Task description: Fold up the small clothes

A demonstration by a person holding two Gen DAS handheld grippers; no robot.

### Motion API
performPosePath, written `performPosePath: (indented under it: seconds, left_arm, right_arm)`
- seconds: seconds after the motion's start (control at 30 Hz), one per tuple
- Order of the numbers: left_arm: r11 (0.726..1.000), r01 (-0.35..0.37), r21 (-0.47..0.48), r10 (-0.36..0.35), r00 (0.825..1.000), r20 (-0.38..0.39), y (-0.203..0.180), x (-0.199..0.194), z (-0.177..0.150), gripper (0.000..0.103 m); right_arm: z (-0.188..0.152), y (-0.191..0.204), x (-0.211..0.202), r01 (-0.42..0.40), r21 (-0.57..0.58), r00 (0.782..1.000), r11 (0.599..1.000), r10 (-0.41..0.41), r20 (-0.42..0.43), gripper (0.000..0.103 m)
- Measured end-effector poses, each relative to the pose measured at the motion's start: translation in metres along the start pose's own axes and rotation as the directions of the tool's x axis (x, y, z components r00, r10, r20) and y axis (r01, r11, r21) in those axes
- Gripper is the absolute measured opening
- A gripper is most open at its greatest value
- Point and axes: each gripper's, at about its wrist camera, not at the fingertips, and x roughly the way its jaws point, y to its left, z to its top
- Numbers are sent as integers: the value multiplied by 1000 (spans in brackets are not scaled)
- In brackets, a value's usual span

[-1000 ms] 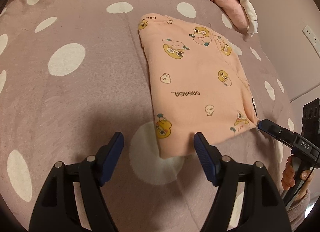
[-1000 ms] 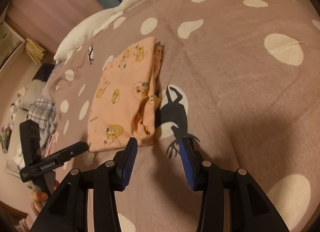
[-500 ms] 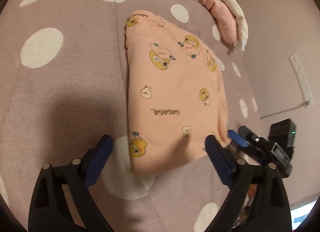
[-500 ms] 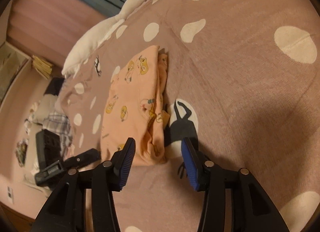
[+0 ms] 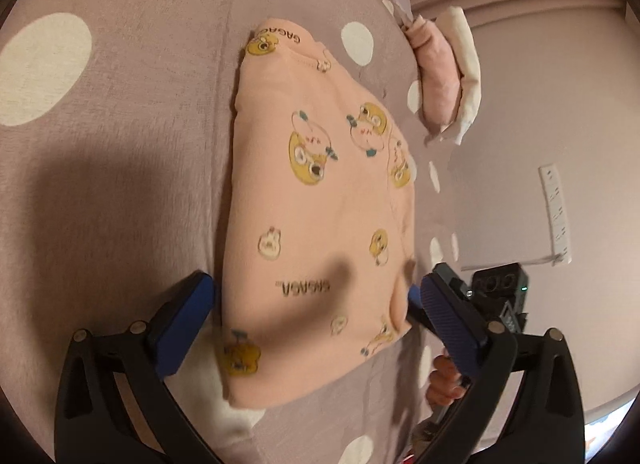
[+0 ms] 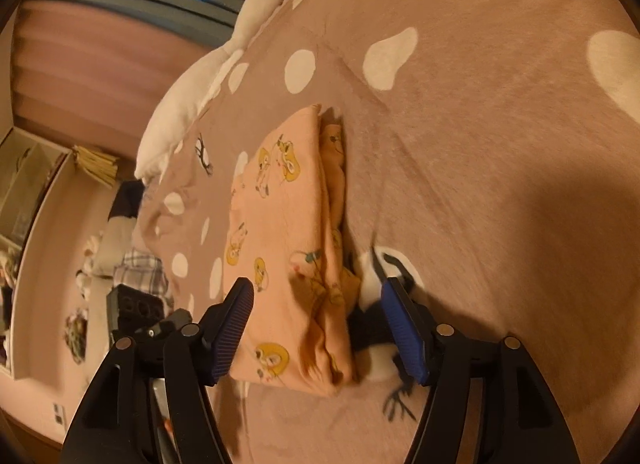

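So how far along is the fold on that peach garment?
Mostly done, it seems: the peach garment lies as a compact rectangle on the dotted blanket, its stacked layers showing along one edge. In hand: nothing yet; the left claw and right claw are both open, straddling its near end. Left: probably a final fold, or moving it to the folded pile.

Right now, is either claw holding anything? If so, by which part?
Nothing is held. Both the left claw and right claw are open, each straddling the near end of the folded pink garment without clamping it.
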Motion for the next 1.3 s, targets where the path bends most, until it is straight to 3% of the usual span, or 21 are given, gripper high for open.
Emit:
performPosePath:
  seconds: [0.13,0.3,0.4,0.63,0.73,0.8,0.97,1.13,1.3]
  left_arm:
    - [998,64,-22,-64,998,-16,3,4,8,103]
    - [997,74,8,-74,996,-53,-2,13,17,103]
    - [998,64,9,-64,995,-72,-4,18,21,103]
    - [999,32,12,-31,998,-58,-7,24,27,101]
    - [999,30,18,-29,998,-54,-8,28,30,101]
    - [1000,27,13,-26,999,-46,-7,28,31,94]
    - [999,-46,15,47,998,-39,-1,28,33,57]
    - [995,-101,8,102,994,-38,-1,34,36,39]
    - [983,-173,53,174,985,-7,-8,32,31,34]
  right_arm:
    - [8,0,11,-13,9,1000,1000,13,-21,72]
    - [18,4,23,-4,-17,998,1000,3,-64,76]
    - [22,6,29,-19,-30,996,999,16,-89,84]
    - [28,14,40,21,-77,996,997,-28,-90,84]
    - [27,21,48,33,-111,995,993,-42,-85,77]
    - [26,23,52,46,-129,995,991,-58,-86,69]
    - [30,15,52,52,-106,994,993,-62,-90,50]
    - [28,16,51,68,-117,993,991,-79,-85,42]
    - [21,32,53,135,-187,988,973,-147,-52,33]
